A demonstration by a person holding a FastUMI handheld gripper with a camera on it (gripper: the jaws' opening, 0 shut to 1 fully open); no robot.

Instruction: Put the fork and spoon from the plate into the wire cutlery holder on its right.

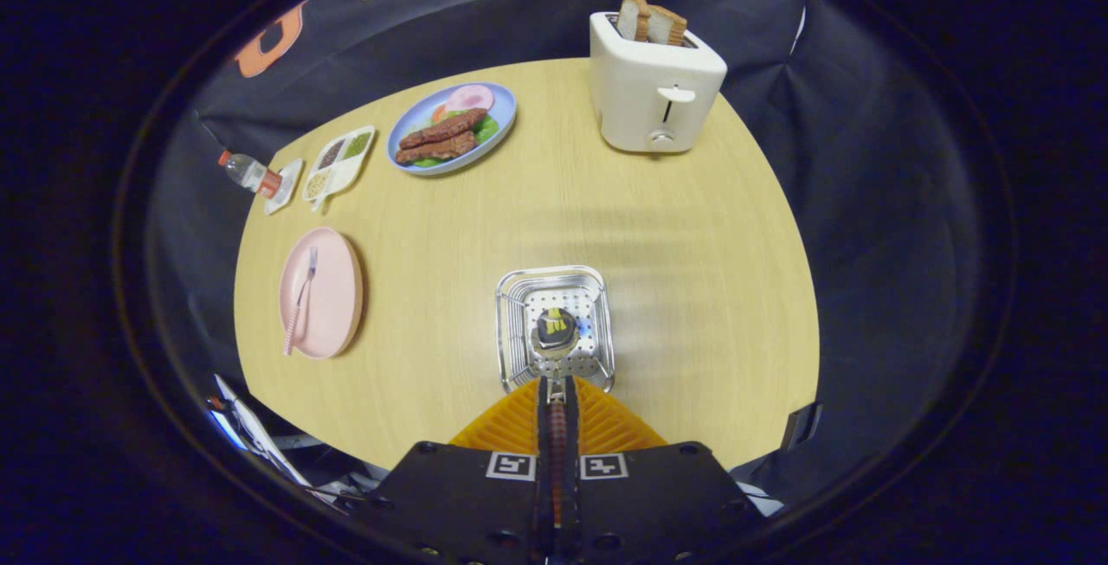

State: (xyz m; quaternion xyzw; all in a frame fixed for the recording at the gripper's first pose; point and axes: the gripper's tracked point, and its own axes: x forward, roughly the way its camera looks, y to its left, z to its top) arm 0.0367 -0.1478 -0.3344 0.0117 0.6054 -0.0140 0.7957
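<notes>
My gripper [557, 390] is shut on the handle of the spoon [557, 330]. The spoon points forward, and its shiny bowl hangs over the open top of the silver wire cutlery holder [509, 333], just ahead of the fingertips. Whether the bowl touches the holder's perforated floor I cannot tell. The holder stands on the wooden table [692, 253]. To its left lies the pink plate [333, 288]. On the plate rests the fork [300, 305], pink-handled, with its tines pointing away from me.
A white toaster [653, 85] with two bread slices stands at the far side. A blue plate [502, 115] of food, a divided white tray [339, 163] and a small bottle [247, 171] sit at the far left. The table's near edge runs just below the holder.
</notes>
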